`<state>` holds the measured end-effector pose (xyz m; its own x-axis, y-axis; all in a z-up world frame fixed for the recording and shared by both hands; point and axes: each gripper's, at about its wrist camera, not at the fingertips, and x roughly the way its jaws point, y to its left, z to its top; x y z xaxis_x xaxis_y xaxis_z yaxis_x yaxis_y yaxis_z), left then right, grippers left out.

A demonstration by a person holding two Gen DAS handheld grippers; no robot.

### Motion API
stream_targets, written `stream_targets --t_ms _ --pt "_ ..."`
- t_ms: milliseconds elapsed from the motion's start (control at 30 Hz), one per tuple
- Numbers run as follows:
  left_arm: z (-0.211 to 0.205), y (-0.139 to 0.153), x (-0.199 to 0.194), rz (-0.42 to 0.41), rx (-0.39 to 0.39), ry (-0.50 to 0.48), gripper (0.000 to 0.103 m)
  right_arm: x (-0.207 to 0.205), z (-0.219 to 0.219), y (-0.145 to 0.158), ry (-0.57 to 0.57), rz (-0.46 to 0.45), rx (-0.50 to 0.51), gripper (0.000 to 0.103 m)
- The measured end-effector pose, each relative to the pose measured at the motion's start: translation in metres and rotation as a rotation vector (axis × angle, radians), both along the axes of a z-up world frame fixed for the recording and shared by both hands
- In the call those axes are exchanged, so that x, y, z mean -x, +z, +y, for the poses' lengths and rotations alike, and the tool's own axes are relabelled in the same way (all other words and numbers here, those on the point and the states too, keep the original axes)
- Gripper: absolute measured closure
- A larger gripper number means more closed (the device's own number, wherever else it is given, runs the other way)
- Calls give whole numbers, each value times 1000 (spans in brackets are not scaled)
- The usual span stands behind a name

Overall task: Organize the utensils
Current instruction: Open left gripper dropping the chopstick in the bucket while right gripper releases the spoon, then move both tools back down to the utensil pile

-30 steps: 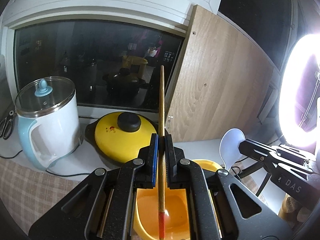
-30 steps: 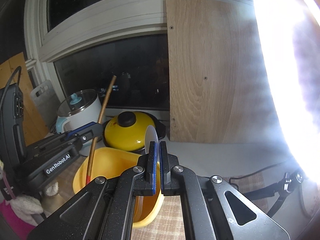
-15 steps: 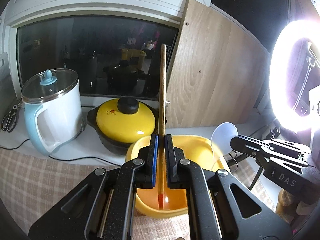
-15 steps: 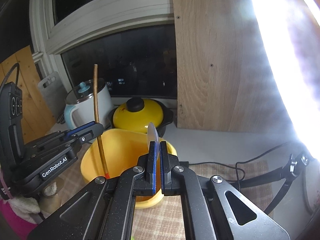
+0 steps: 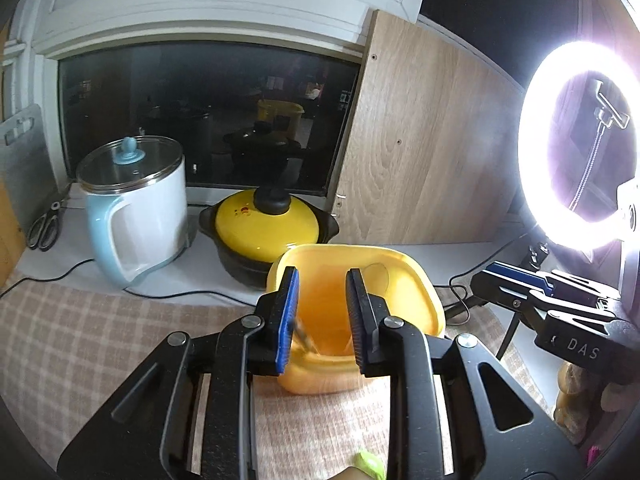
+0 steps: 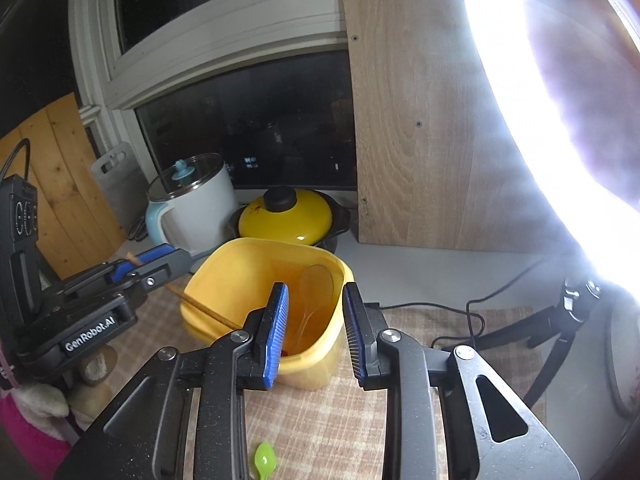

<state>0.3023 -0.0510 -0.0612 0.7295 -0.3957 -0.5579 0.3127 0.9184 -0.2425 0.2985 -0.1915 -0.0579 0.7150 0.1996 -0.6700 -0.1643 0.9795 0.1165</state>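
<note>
A yellow plastic tub (image 5: 416,280) (image 6: 224,272) stands on the checked cloth. In the right wrist view a white spoon (image 6: 314,300) leans inside against its far wall, and wooden chopsticks (image 6: 204,308) lean over its left rim. My left gripper (image 5: 322,312) is open and empty just in front of the tub; it also shows in the right wrist view (image 6: 152,260). My right gripper (image 6: 314,328) is open and empty above the tub's near rim; it also shows at the right in the left wrist view (image 5: 516,280). A small green spoon (image 6: 264,460) lies on the cloth near me.
Behind the tub stand a yellow-lidded black pot (image 5: 266,228) and a white-and-blue kettle (image 5: 132,208). A wooden board (image 5: 420,152) leans against the window. A bright ring light (image 5: 576,144) on a tripod is to the right. Scissors (image 5: 44,224) lie at far left. Cables cross the counter.
Both grippers have opened and drawn back. The chopsticks left my left gripper and now lean in the tub. The white spoon left my right gripper and rests in the tub.
</note>
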Motion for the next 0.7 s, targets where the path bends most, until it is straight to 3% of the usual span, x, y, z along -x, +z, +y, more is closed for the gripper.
stream_targets --t_ms 267,400,700 --pt "19 11 41 35 -12 56 80 27 -13 -1 71 26 -46 75" --pt "25 7 59 75 -15 79 80 42 -17 -6 131 30 -44 47" --pt "19 -25 105 213 -49 74 80 64 -36 -35 200 143 -58 47"
